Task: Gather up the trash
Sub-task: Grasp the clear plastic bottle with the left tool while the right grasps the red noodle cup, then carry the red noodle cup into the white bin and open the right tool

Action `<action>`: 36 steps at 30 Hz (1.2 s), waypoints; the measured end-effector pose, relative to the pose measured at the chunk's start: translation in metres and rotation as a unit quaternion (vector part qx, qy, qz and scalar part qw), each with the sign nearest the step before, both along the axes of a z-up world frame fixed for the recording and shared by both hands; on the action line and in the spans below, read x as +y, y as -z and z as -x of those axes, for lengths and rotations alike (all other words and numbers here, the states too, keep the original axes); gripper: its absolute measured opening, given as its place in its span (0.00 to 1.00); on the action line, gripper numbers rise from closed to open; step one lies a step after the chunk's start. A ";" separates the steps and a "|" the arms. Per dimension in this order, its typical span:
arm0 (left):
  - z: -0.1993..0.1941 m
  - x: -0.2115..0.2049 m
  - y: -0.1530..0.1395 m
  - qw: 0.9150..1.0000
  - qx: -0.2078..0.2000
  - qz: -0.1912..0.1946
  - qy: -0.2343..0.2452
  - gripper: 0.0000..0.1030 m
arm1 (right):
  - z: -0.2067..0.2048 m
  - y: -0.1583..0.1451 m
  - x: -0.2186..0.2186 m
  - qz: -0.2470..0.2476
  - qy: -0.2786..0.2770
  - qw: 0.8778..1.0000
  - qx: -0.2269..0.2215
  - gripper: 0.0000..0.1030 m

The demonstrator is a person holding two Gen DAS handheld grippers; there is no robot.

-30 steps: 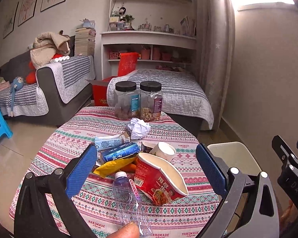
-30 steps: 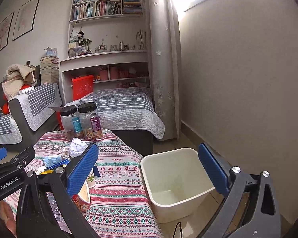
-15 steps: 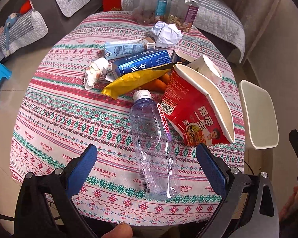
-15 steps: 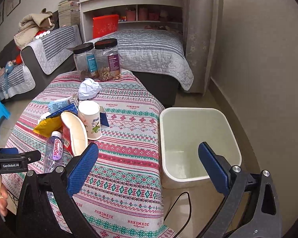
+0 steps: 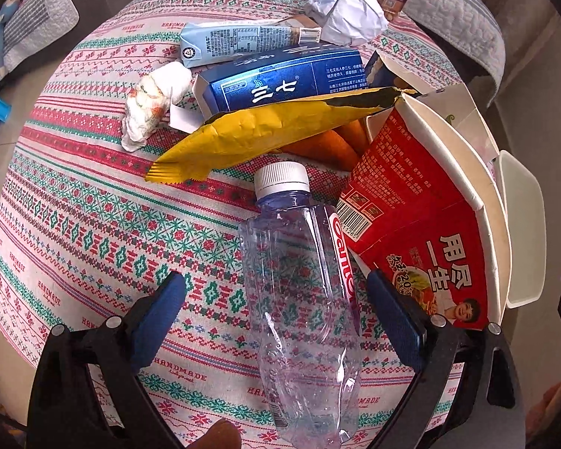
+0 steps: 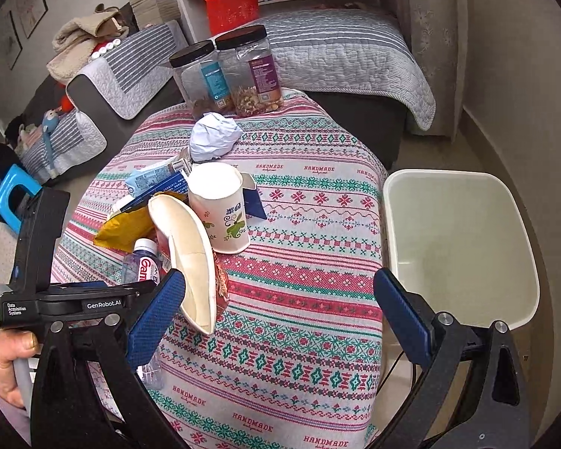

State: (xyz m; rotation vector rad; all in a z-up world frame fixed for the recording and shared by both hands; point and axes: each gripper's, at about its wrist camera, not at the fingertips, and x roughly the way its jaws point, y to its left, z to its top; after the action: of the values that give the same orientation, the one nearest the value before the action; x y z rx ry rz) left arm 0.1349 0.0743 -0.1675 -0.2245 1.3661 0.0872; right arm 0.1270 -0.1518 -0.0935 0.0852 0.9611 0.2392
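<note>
Left claw (image 5: 276,321) was held released, jaws just narrowed slightly, pointed down with the clear plastic bottle (image 5: 303,299) lying between the pads, untouched, on the desk (image 5: 74,224). Right claw (image 6: 280,310) was seen released and empty above the desk edge. Crushed red noodle cup (image 5: 422,224) was found touching the bottle; white bin (image 6: 460,247) was placed just beside the desk.
</note>
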 end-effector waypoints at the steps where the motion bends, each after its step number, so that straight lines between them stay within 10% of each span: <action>1: -0.003 -0.001 0.004 1.000 0.007 0.007 0.006 0.76 | -0.003 0.001 0.005 0.004 -0.006 1.000 0.000 0.93; 3: -0.005 -0.003 0.009 0.999 0.021 0.024 0.022 0.62 | -0.010 0.006 0.014 0.006 -0.020 1.000 0.008 0.93; 16: 0.037 0.018 -0.062 0.993 -0.098 -0.045 0.051 0.60 | -0.036 0.037 0.076 0.029 -0.117 0.991 0.058 0.92; 18: 0.037 0.019 -0.066 0.992 -0.107 -0.045 0.050 0.60 | -0.040 0.043 0.079 0.021 -0.119 0.990 0.068 0.78; 21: 0.036 0.024 -0.067 0.991 -0.121 -0.038 0.051 0.60 | -0.044 0.053 0.075 -0.020 -0.116 0.987 0.107 0.31; 36: 0.013 0.017 -0.094 0.972 -0.228 -0.031 0.034 0.60 | -0.025 0.004 0.030 -0.070 -0.090 0.993 0.023 0.26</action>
State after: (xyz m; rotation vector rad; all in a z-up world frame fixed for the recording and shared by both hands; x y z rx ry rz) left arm 0.1215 0.0908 -0.0731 -0.1334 0.9096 0.0174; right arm 0.1517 -0.1222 -0.0977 0.1324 0.9983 0.4731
